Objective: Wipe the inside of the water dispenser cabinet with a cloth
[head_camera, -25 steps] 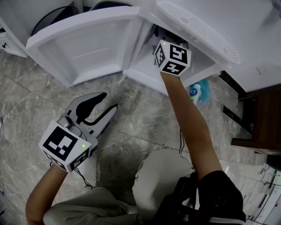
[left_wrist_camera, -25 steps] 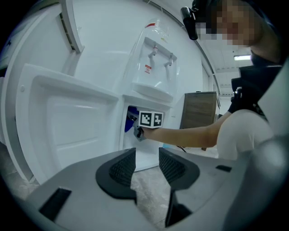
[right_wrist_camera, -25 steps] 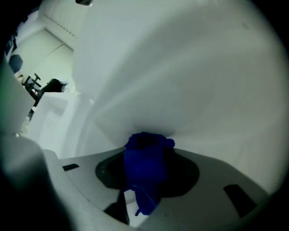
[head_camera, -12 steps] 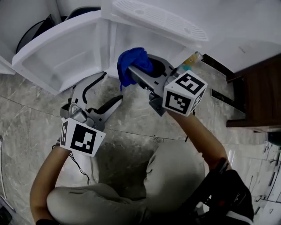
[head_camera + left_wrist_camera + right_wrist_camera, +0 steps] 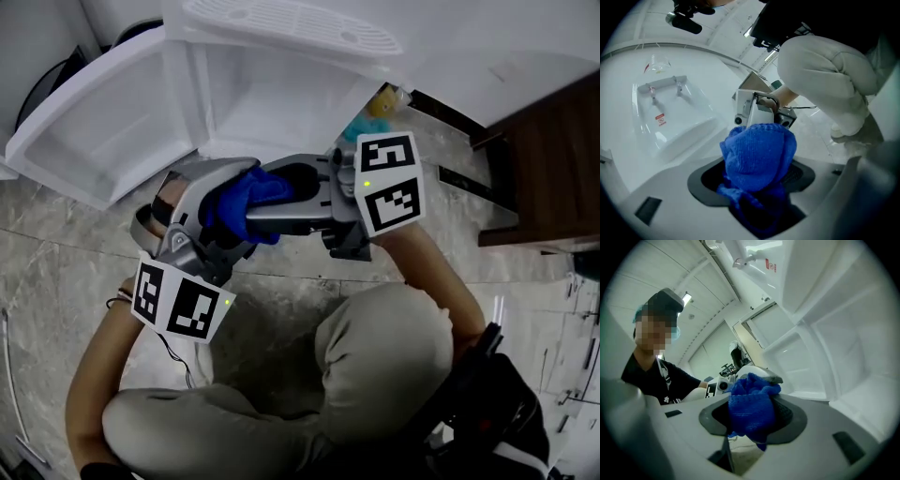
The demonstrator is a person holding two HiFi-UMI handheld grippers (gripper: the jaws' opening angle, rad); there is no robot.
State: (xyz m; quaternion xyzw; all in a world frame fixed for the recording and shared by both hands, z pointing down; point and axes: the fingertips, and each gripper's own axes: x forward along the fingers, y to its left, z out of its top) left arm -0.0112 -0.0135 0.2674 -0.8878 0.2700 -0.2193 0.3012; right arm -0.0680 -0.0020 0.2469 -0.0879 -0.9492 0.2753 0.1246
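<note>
A blue cloth (image 5: 246, 192) hangs in front of the open white cabinet (image 5: 272, 94) of the water dispenser. My right gripper (image 5: 258, 197) reaches in from the right and is shut on the cloth (image 5: 752, 411). From the lower left my left gripper (image 5: 230, 211) meets it tip to tip. Its jaws are opening, with the bunched cloth (image 5: 759, 154) lying between them. The right gripper's tip (image 5: 757, 110) shows just beyond the cloth in the left gripper view. In the right gripper view, the right gripper (image 5: 752, 423) has the left gripper's finger (image 5: 761, 376) behind the cloth.
The cabinet door (image 5: 103, 122) stands swung open to the left. The dispenser's drip grille (image 5: 281, 23) juts out above the cabinet. A dark wooden unit (image 5: 553, 159) stands at the right, with a small bottle (image 5: 375, 108) on the marble floor beside it. The person's knee (image 5: 375, 347) is below the grippers.
The right gripper has come out of the cabinet with the cloth and swung left. The left gripper has risen, rolled and opened its jaws round the cloth.
</note>
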